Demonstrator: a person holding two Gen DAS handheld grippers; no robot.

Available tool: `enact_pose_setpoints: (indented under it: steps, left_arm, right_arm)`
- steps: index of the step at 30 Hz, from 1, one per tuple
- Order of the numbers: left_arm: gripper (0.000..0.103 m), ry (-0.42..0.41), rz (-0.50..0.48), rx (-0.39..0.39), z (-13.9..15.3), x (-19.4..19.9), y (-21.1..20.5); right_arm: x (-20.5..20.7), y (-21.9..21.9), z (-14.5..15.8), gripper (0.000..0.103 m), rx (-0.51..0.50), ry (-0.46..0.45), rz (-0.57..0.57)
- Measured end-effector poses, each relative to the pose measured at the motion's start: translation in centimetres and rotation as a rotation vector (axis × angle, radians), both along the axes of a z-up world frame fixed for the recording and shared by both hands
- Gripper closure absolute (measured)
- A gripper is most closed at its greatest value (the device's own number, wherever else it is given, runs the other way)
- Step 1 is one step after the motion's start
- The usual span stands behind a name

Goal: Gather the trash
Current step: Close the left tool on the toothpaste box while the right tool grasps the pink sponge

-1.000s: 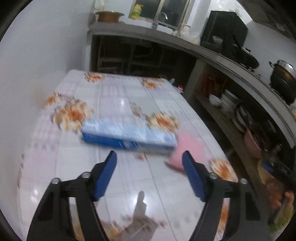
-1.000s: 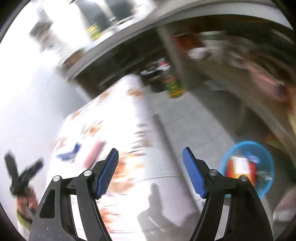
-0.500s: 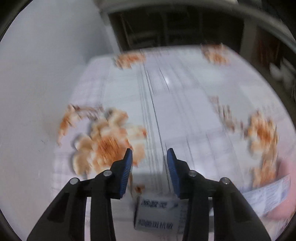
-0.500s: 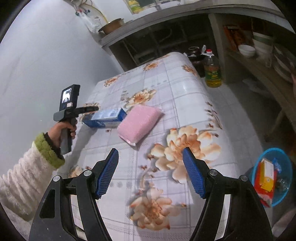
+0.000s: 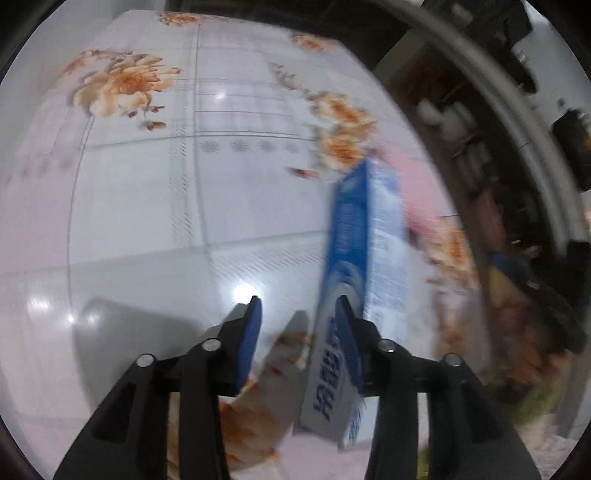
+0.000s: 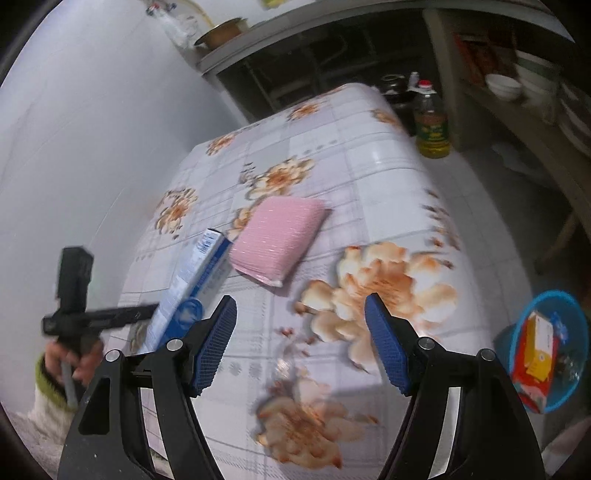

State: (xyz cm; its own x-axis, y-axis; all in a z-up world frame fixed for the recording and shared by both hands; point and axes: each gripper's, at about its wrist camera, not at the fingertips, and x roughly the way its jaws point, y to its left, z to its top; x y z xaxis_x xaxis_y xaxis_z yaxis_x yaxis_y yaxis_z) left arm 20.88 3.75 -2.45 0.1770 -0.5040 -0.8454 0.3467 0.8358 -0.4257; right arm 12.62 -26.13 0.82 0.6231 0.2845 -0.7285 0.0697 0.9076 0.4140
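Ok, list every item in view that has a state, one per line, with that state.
left gripper: open, jaws just opened wider; only the blue box's edge lies between them, unpinched.
right gripper: open, empty.
blue box: not gripped; whether it lies flat is unclear.
pink pack: flat on the table, untouched.
blue bin: on the floor, already holding cartons.
oil bottle: upright, cap on.

— What do you see on your table besides the rubbish?
— You have a flowered tablecloth (image 6: 373, 155) over it. Past its far end an oil bottle (image 6: 430, 123) stands on the floor by a dark pot (image 6: 393, 86).
— And higher up?
— You can see white bowls (image 6: 504, 85) on the right-hand shelf and a brass basin (image 6: 219, 35) on the counter.
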Motion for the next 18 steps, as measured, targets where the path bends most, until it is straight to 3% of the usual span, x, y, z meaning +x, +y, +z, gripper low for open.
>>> enact_pose_setpoints:
  steps: [5,7,9,14,18]
  left_arm:
    - [0.044,-0.108,0.020,-0.075,2.5,-3.5,-0.6]
    - [0.039,-0.153,0.009,-0.066,3.1,-4.2,-1.4]
    - [0.033,-0.205,-0.005,-0.034,3.6,-4.8,-2.3]
    - [0.033,-0.241,-0.058,0.103,2.2,-5.6,-5.1]
    - [0.033,-0.239,-0.063,0.110,1.8,-6.4,-5.6]
  right_arm:
    - [4.3,1.5,-0.8,0.028,0.015,0.042,0.010]
    - [6.2,2.1,-1.2,0.027,0.001,0.068,-0.001]
    - [8.4,2.9,-1.8,0.027,-0.019,0.099,-0.011]
    - [13.2,4.6,-3.6,0.027,-0.108,0.161,-0.057]
    - [14.0,5.3,-4.3,0.030,-0.138,0.152,-0.012]
